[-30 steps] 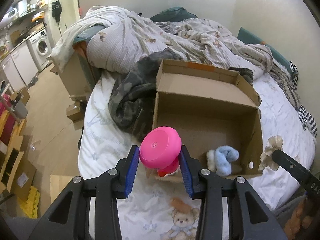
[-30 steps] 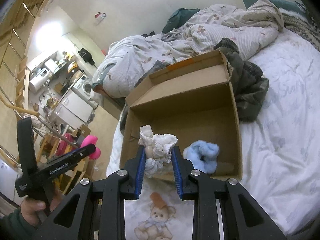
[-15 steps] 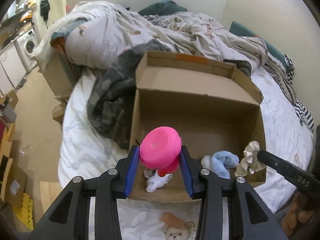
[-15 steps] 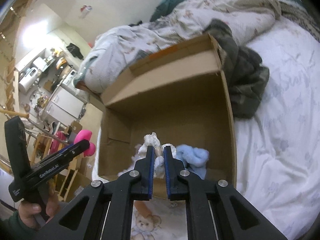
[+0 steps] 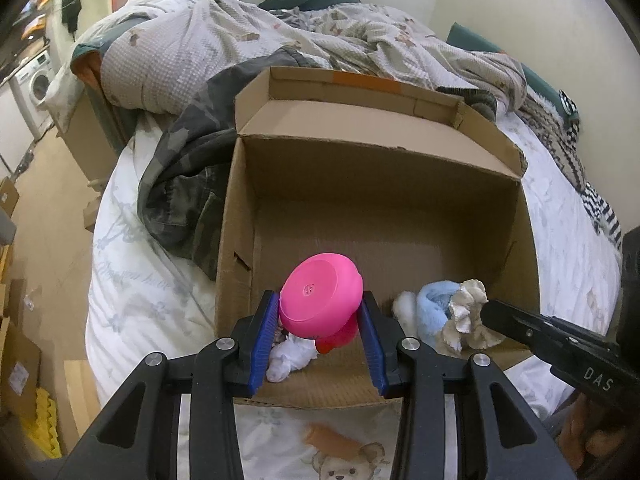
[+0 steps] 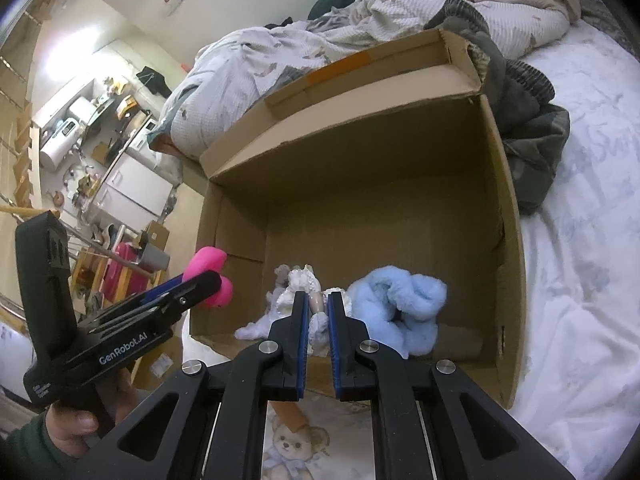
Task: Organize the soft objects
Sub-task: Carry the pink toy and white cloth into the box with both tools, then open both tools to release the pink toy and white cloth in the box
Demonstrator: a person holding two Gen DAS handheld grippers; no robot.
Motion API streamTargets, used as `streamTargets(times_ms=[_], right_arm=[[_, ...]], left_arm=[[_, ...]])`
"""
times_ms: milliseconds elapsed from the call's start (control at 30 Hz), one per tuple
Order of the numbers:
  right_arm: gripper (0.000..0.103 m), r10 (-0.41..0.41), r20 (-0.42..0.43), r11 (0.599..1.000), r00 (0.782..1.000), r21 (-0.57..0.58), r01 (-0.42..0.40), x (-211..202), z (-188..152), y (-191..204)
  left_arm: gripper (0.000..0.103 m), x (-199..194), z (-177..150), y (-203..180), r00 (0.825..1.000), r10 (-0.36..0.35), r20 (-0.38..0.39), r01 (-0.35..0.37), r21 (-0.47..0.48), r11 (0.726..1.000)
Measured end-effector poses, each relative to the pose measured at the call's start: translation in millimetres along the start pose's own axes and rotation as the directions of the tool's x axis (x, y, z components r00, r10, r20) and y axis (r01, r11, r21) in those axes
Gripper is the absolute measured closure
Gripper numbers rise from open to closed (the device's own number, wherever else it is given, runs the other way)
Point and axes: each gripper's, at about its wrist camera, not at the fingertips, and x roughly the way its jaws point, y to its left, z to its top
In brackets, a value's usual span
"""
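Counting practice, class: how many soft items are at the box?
4: pink toy in left tool, doll in right tool, blue fluff and white cloth inside box; others may hide.

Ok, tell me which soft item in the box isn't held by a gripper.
The blue fluffy bundle, lying loose on the cardboard box floor. The pink toy sits in the left gripper, the white doll in the right gripper.

The box (image 5: 376, 216) is matt brown cardboard, its cut edges rough. The pink toy (image 5: 320, 300) looks like smooth, slightly glossy plastic. The blue sock (image 6: 400, 300) is fluffy fleece. The bedsheet (image 6: 580, 280) is printed cotton cloth.
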Motion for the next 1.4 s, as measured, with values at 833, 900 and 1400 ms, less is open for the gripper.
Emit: streamTargets(times_ms=[833,900,1400], right_arm=[[0.074,-0.015,-0.018,1.000,1.000,-0.003,0.015,6.0,-1.9,-0.6],[0.045,-0.023,-0.013,1.000,1.000,0.009,0.023,5.3,-1.9,-2.1],[0.031,-0.058,0.012,0.998,0.998,0.019,0.058,-4.2,-5.6,-8.2]], left_arm=[[0.036,2.2,-8.7,-4.2,0.999,0.031,-0.025,-0.031,0.013,0.999],[0.035,0.5,-9.1,-4.0,0.999,0.037,-0.018,-0.037,0.015,0.999],[0.035,-7.9,-15.8,1.3,0.998,0.057,-0.015,-0.057,0.012,0.998]])
